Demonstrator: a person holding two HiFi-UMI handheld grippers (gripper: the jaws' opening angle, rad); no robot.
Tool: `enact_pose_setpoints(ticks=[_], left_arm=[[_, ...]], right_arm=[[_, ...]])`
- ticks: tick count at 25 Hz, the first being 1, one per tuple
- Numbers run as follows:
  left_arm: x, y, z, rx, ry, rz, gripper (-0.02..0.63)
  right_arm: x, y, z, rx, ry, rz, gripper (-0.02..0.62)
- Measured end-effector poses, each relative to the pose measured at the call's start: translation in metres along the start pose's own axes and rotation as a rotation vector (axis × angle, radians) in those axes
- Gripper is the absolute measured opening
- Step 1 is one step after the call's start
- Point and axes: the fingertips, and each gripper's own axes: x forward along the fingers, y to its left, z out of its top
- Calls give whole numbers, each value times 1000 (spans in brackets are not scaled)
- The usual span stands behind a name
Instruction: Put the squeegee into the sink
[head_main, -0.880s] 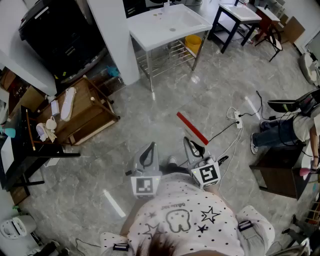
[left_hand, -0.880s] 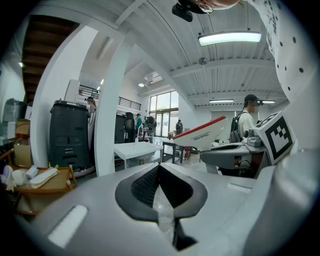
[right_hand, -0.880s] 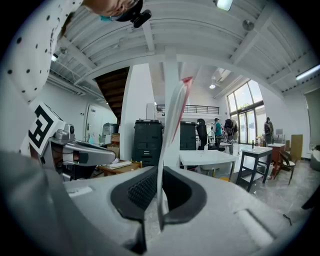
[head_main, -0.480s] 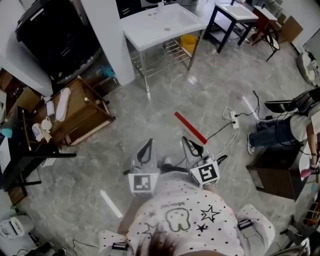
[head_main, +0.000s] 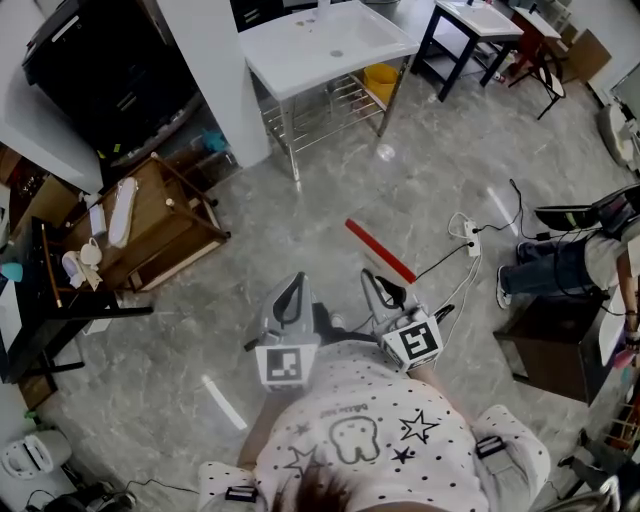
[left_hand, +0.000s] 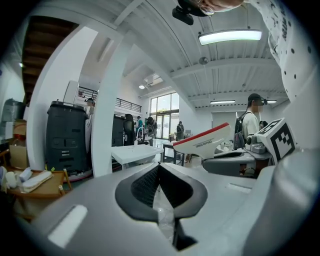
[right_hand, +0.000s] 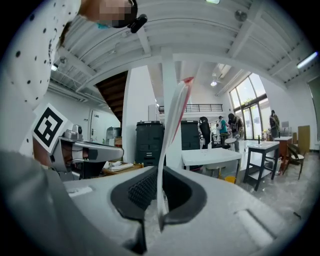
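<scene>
The squeegee (head_main: 380, 252), a white blade with a red edge, sticks out forward over the grey floor, and my right gripper (head_main: 385, 293) is shut on its near end. In the right gripper view the squeegee (right_hand: 171, 131) stands upright between the dark pads. My left gripper (head_main: 291, 300) hangs beside it on the left, shut, with nothing between its jaws (left_hand: 159, 169). From the left gripper view the squeegee (left_hand: 206, 142) shows to the right. The white sink (head_main: 325, 42) on a metal frame stands well ahead, also visible as the sink (right_hand: 210, 157) and the sink (left_hand: 134, 152).
A white pillar (head_main: 212, 75) and a black cabinet (head_main: 105, 60) stand left of the sink. A wooden stand (head_main: 160, 222) lies at the left. A black table (head_main: 470, 35) is beyond, with a yellow bucket (head_main: 380, 84). Cables (head_main: 468, 238) and a seated person (head_main: 575, 255) are on the right.
The view has crept forward a little: the sink and floor have slid slightly left and down. Both grippers keep their pose, and the squeegee stays in the right one.
</scene>
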Motion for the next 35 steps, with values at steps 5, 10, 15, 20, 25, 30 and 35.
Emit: enact_pose_setpoints(ticks=[5,10,15,20,25,30,35], left_arm=[[26,30,11,-19,12,-22,-5],[47,60,24,-13,1,-43,-6],[61,82,27,-9,-5,-48,-6],[64,97,27,-10,3,-54,-5],[62,106,26,2,-6,-54,-5],[69,113,26,23,-15,-36,-6],[93,106,35,41,-62,-36,-5]], right_arm=[[32,-10,7,21,25,-30,17],[60,-16,20,-1,24,-68,17],[85,-16,19,6,23,-77,17],[98,-13,19,8,24,-92,17],[106,-11,18,17,31,-112,17],[114,-17,25,-4,8,-122,17],[135,-33,33,-46,-45,-142,17]])
